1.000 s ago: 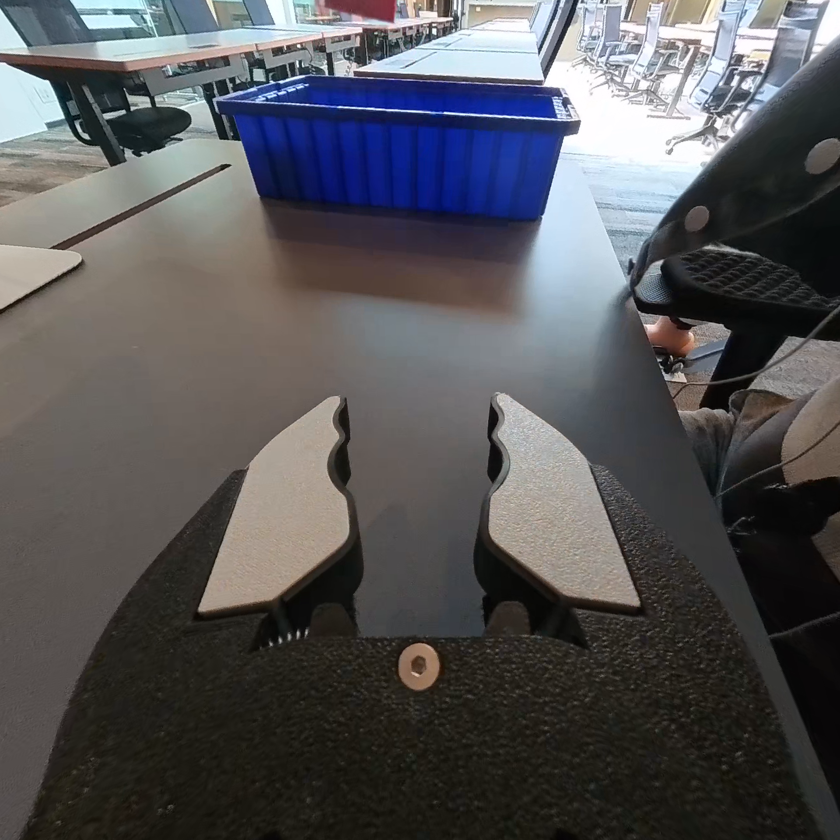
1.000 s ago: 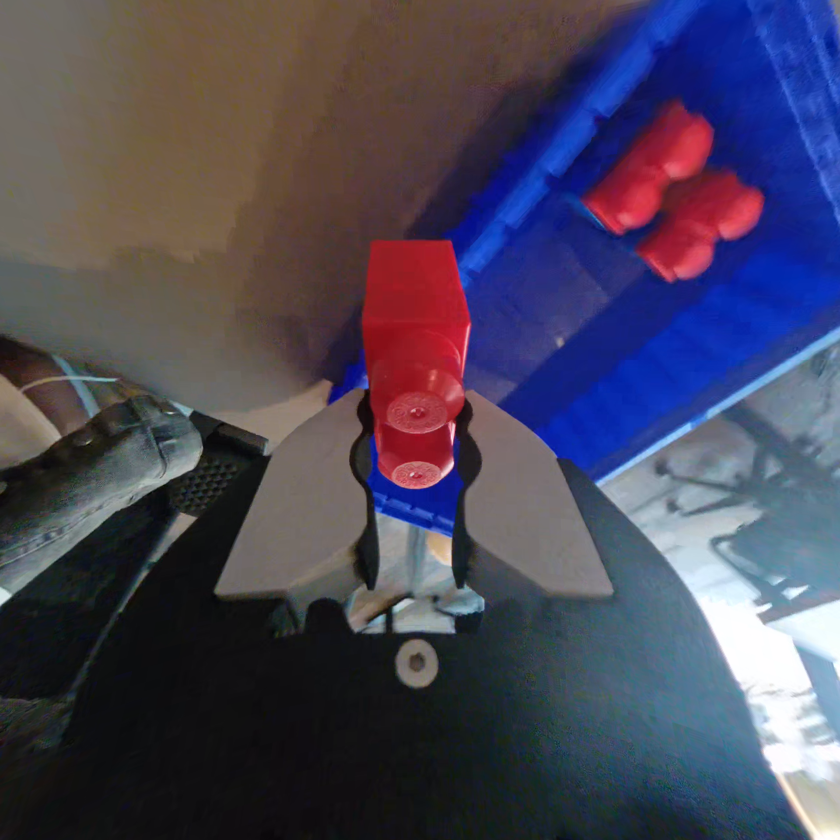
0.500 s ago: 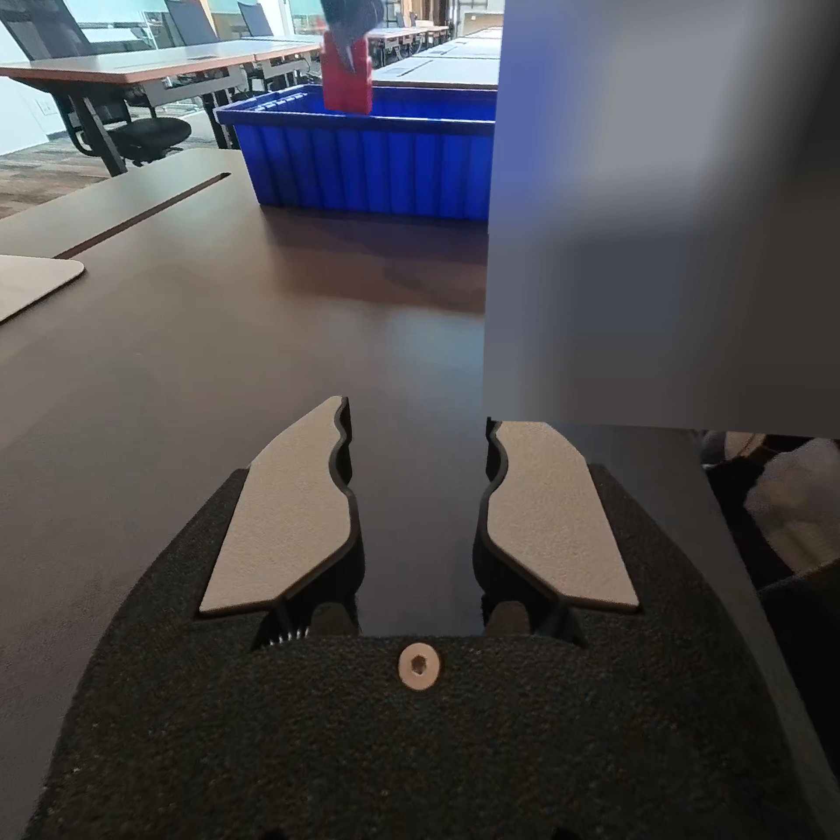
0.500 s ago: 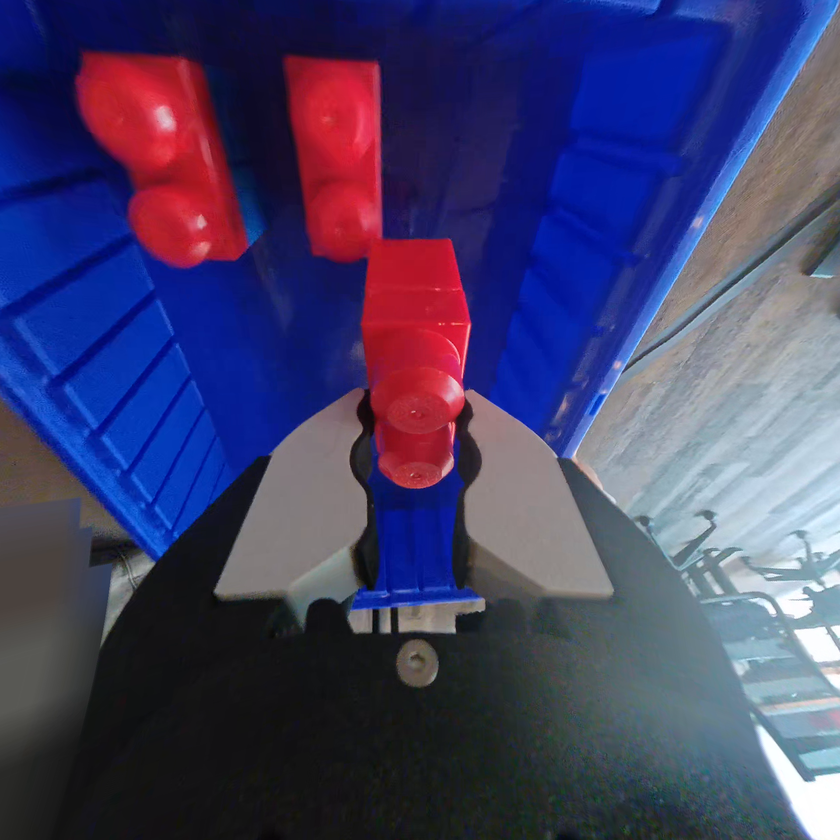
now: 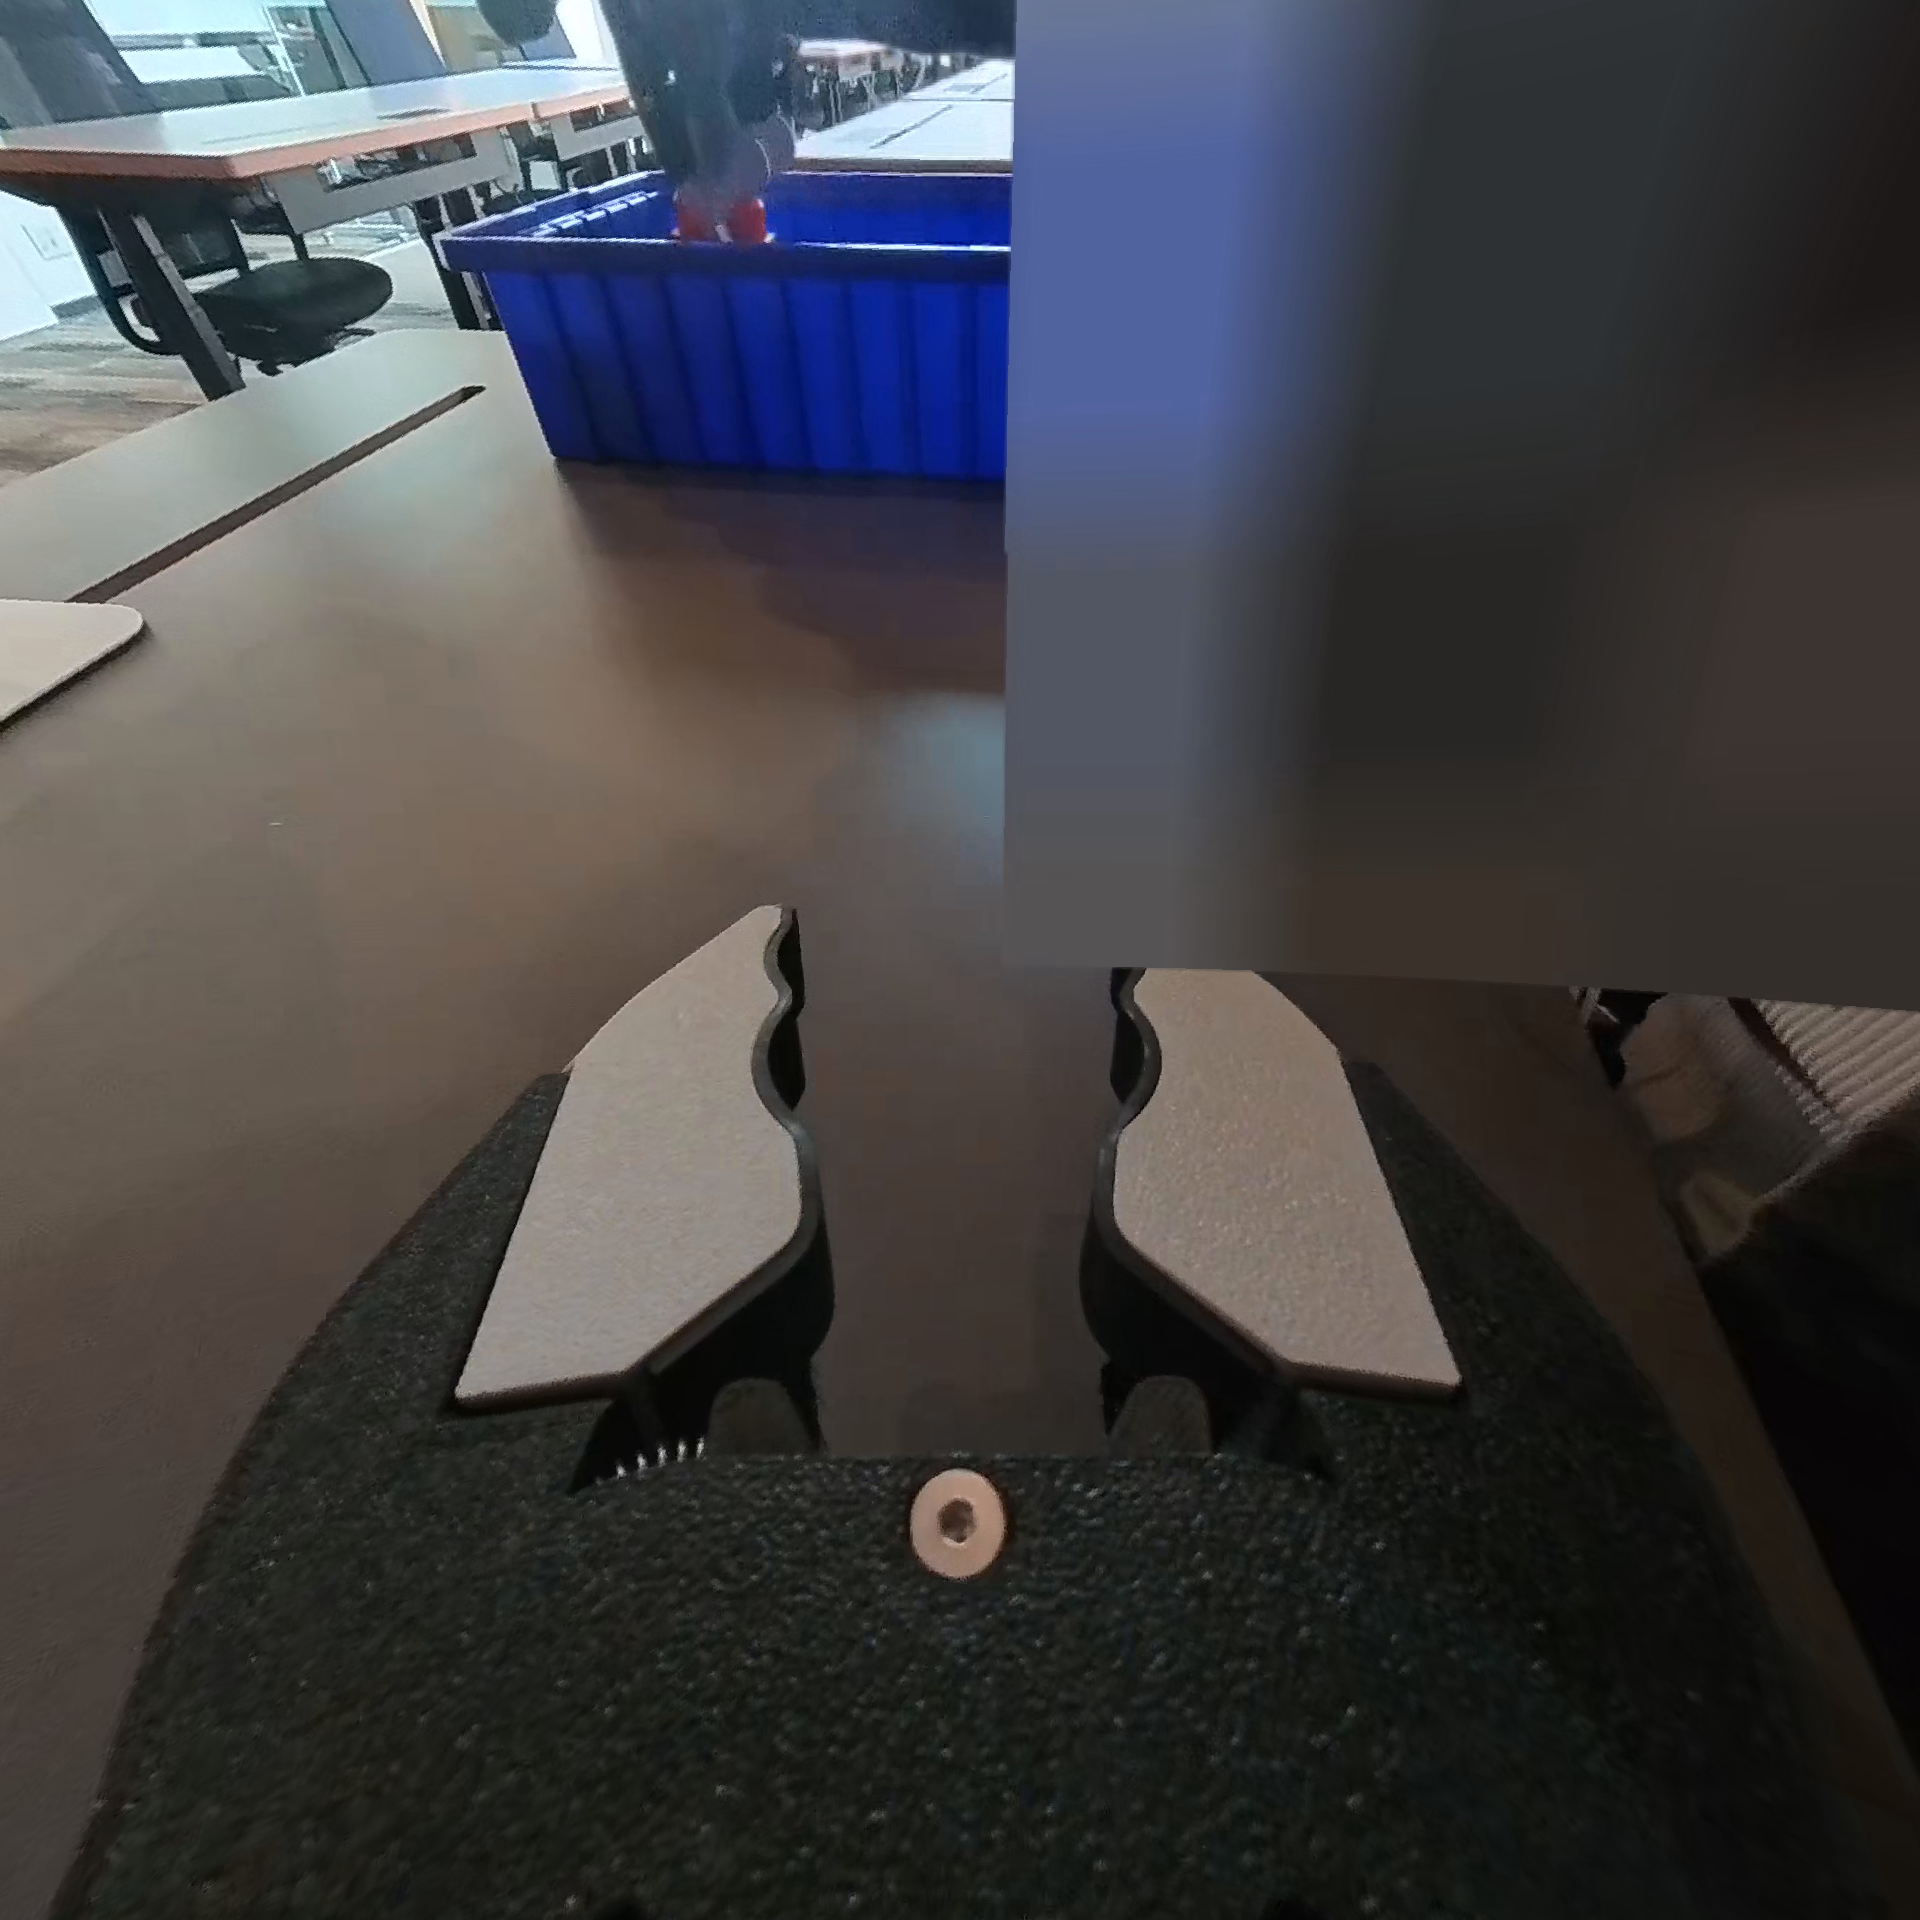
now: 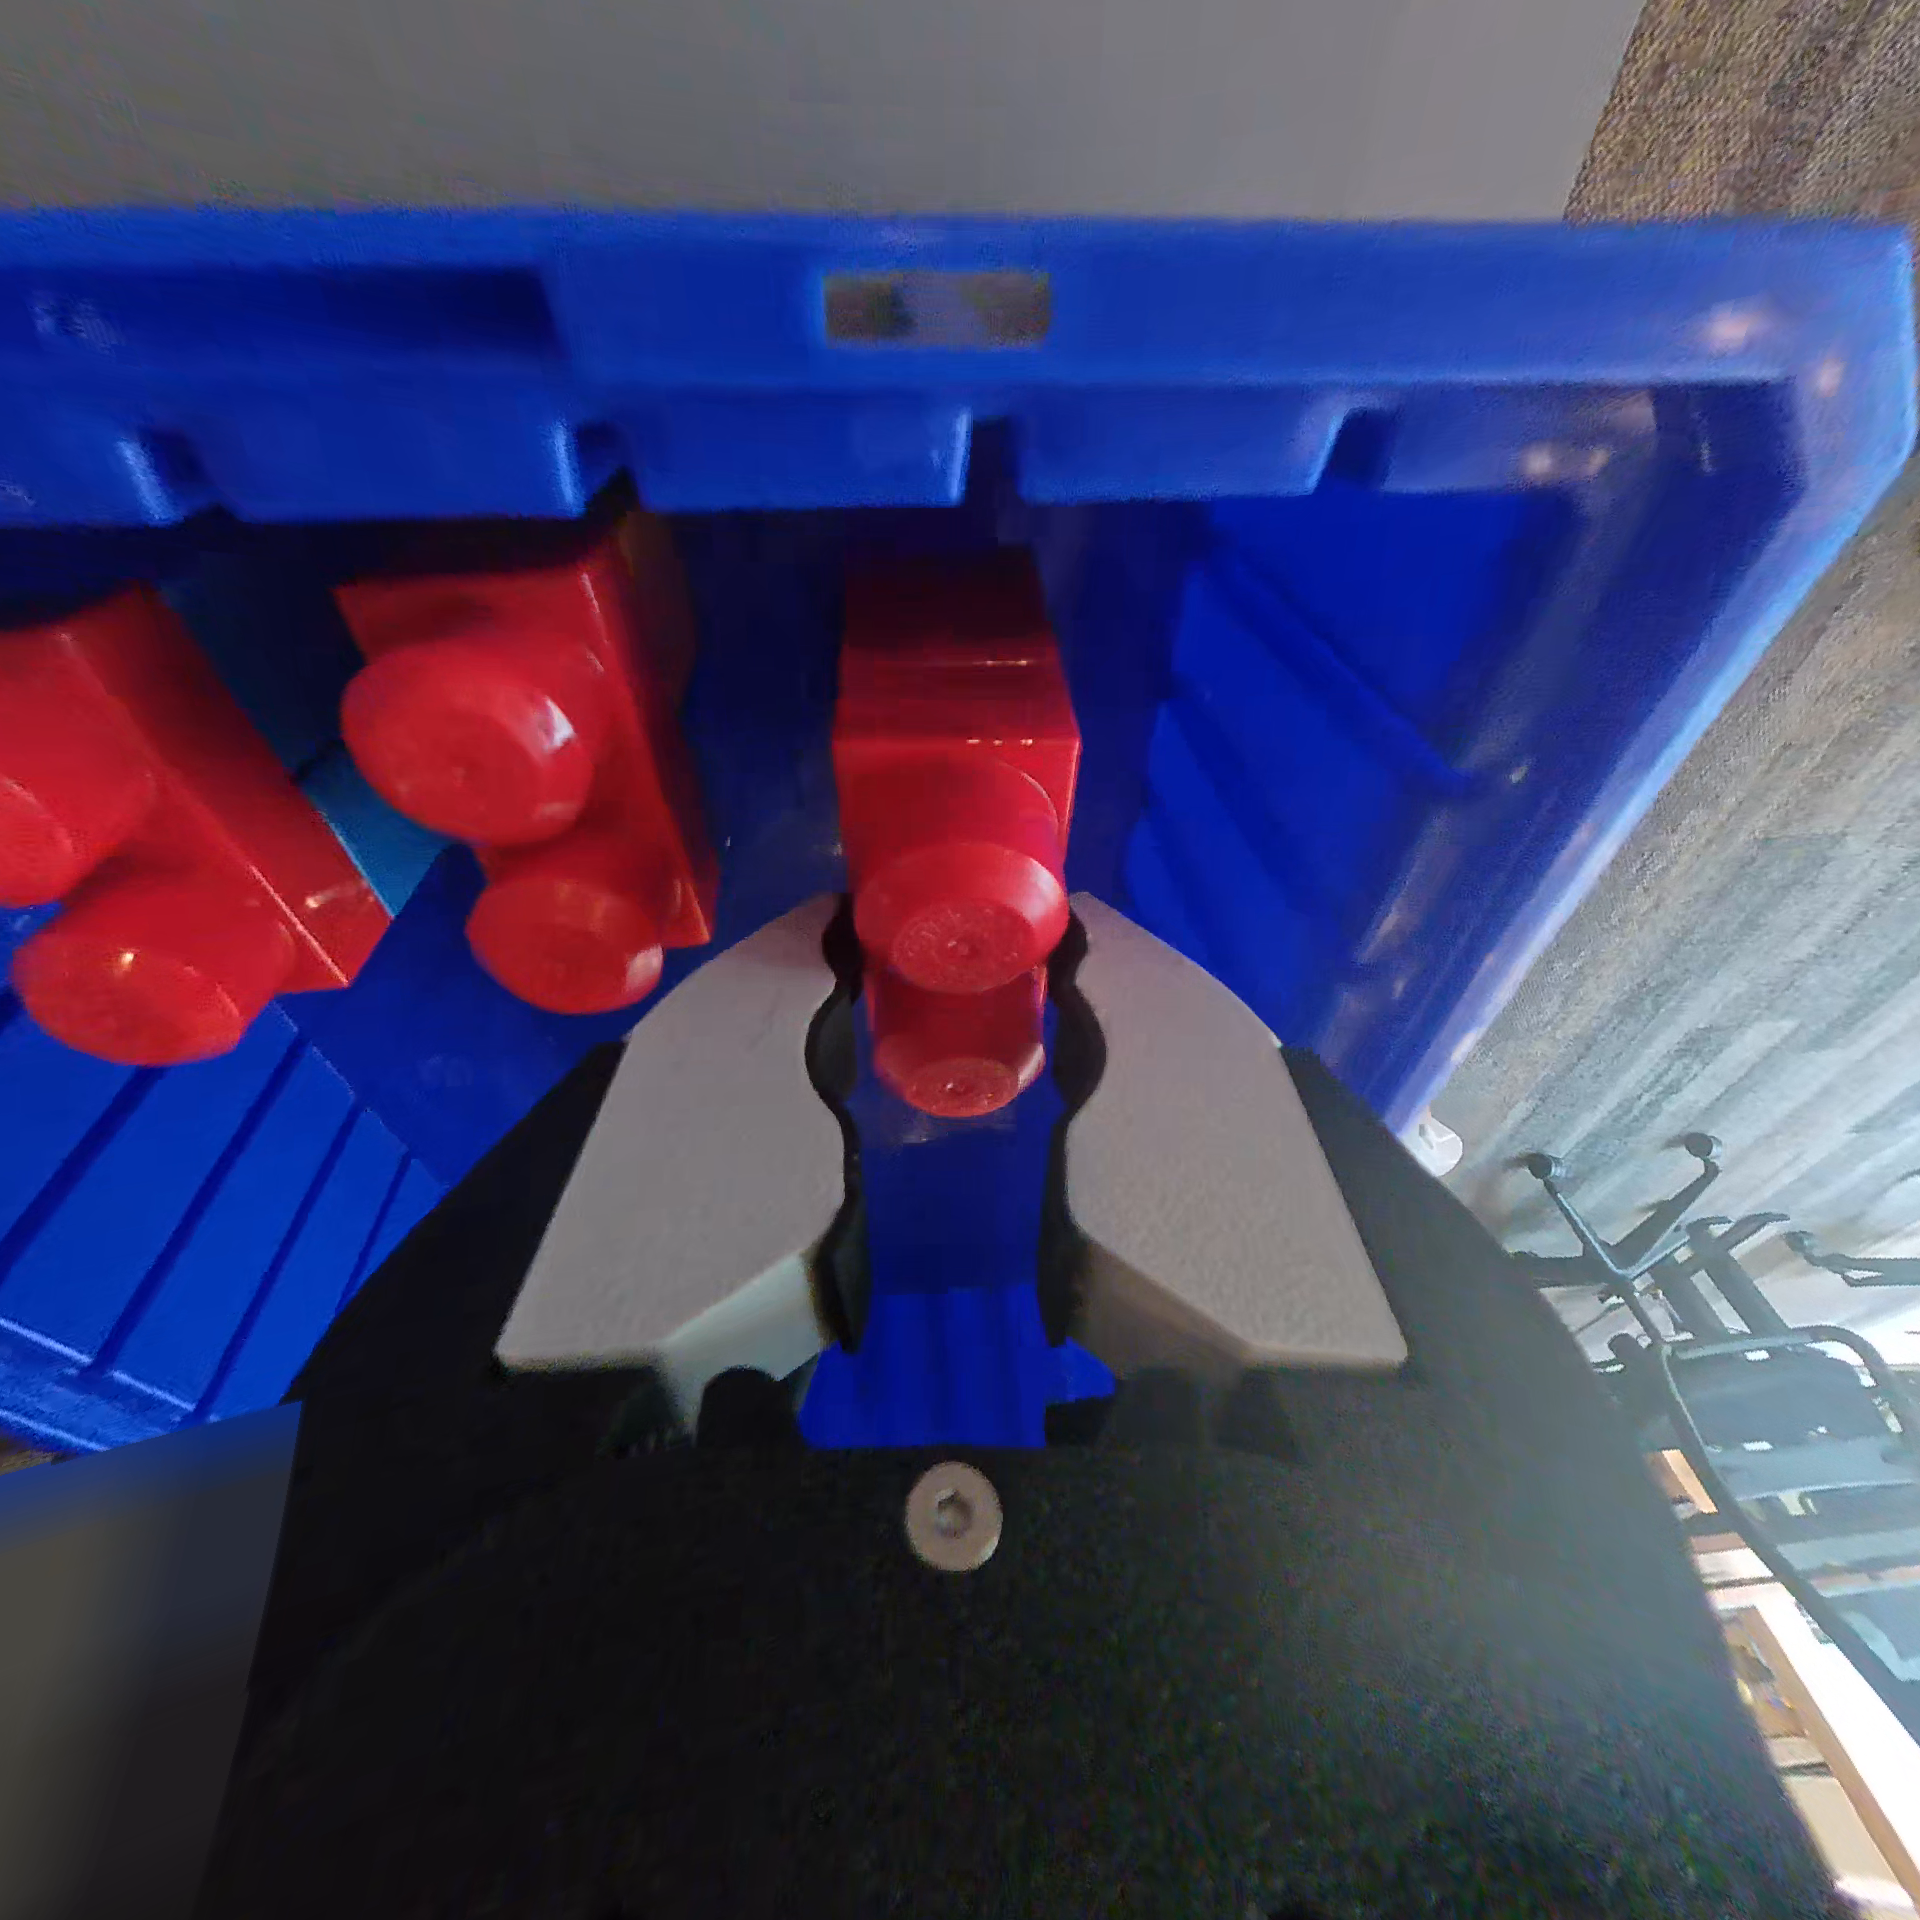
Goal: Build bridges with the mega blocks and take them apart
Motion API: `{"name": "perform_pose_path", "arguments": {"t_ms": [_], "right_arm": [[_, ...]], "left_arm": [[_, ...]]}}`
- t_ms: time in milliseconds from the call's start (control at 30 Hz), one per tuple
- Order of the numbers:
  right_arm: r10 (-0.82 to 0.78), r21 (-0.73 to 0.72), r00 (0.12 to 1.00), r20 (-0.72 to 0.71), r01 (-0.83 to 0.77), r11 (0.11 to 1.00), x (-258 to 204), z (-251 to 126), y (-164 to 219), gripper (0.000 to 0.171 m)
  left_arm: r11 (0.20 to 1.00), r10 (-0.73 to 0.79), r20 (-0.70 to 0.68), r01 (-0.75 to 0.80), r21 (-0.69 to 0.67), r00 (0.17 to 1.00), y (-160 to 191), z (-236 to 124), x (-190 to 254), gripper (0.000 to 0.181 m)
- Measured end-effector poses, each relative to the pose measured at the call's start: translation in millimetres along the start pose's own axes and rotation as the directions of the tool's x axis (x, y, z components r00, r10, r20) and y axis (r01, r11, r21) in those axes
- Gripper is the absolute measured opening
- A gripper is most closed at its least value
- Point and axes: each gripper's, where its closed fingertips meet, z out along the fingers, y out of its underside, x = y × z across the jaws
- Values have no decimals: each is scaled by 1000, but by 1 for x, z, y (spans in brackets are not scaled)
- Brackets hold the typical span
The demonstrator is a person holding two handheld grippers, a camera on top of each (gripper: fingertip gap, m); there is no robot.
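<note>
My right gripper (image 6: 951, 925) is shut on a red mega block (image 6: 951, 727) with two studs and holds it down inside the blue bin (image 6: 935, 312), near one end wall. Two more red blocks (image 6: 540, 748) (image 6: 156, 831) lie on the bin floor to its left. My left gripper (image 5: 951, 945) is open and empty, low over the dark table (image 5: 416, 779). In the left wrist view the bin (image 5: 748, 374) stands at the table's far end, with the right gripper (image 5: 717, 156) reaching into it from above with the red block (image 5: 722, 220).
A grey pad (image 5: 52, 655) lies at the table's left edge. Other desks and a black office chair (image 5: 291, 301) stand beyond on the left. A blurred patch covers the upper right of the left wrist view. The grippers' ends are close to 65 cm from one another.
My right gripper has swung over the bin and lowered the red block into it, beside the other two blocks. My left gripper has stayed open over the table.
</note>
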Motion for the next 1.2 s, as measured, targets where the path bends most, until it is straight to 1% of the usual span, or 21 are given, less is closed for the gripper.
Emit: {"name": "perform_pose_path", "arguments": {"t_ms": [367, 633, 733, 800, 1000, 1100, 1200], "right_arm": [[18, 29, 1000, 9, -18, 999, 3, 8, -12, 34], [15, 32, 1000, 22, -16, 999, 2, 13, -14, 35], [11, 36, 1000, 25, -11, 999, 1, 14, -14, 43], [5, 39, 1000, 13, -6, 999, 3, 11, -14, 45], [-12, 81, 1000, 4, 11, 997, 2, -10, -9, 45], [-40, 121, 999, -37, 44, 992, 3, -34, 0, 45], [-87, 205, 993, -75, 100, 974, -3, -67, 12, 45]], "left_arm": [[1000, -8, 0, 8, 1, 1000, 0, 0, -1, 57], [1000, -18, 1, 18, 2, 1000, 0, 0, -2, 57], [1000, -16, -1, 16, -1, 1000, 0, 0, -1, 57], [1000, -17, -2, 17, -1, 1000, 0, 0, -2, 57], [1000, -18, -1, 18, -2, 1000, 0, 1, -2, 57], [1000, -23, 10, 23, 8, 1000, -1, 0, -4, 59], [999, -33, 29, 33, 20, 999, -2, -1, -7, 66]]}}
